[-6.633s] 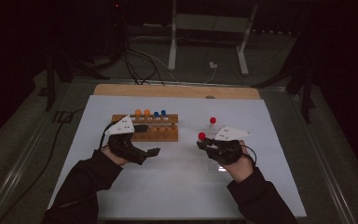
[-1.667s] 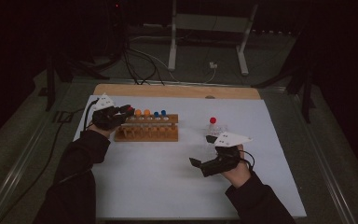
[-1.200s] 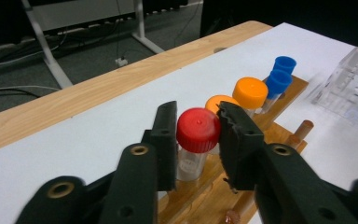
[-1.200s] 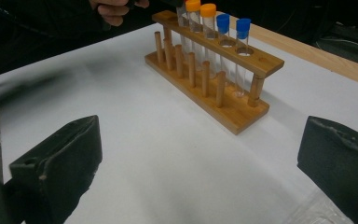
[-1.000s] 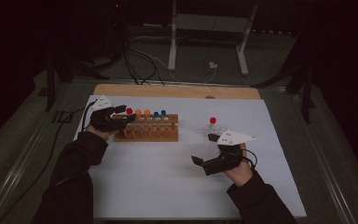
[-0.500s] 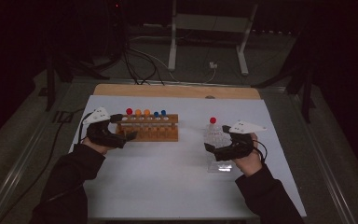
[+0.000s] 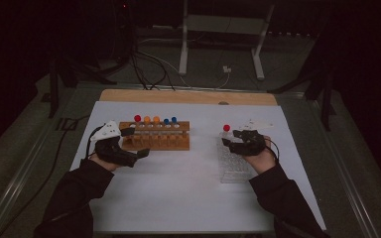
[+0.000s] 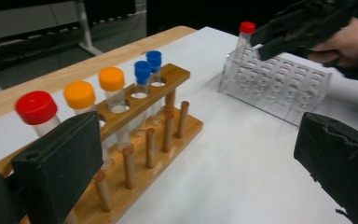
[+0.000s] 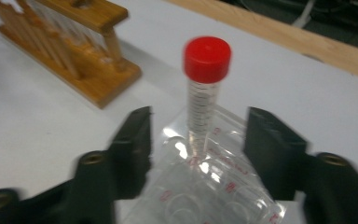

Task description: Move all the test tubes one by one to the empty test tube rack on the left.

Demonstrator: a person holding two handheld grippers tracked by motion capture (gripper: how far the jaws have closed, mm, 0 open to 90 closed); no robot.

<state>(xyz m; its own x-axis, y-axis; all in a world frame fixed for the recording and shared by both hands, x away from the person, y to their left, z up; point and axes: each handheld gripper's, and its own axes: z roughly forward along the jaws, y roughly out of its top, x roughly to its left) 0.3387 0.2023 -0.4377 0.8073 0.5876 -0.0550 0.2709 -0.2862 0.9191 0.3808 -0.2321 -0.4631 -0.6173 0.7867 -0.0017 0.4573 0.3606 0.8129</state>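
From above, the right gripper (image 7: 229, 139) reaches for a red-capped clear plastic tube (image 7: 226, 133) standing in a clear plastic rack (image 7: 233, 166). The left gripper (image 8: 196, 163) hangs open beside the wooden tube rack (image 8: 142, 128). The right gripper view shows jaws open astride the light, slippery, graduated tube; gripping below the cap seems best.

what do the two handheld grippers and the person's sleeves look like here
Both grippers are black. The left gripper carries a pale three-cornered plate on top and wide, flat, dark padded jaws. The right gripper has a similar pale plate, slimmer black jaws with round screw holes, and a thin dark cable. Both sleeves are long and dark.
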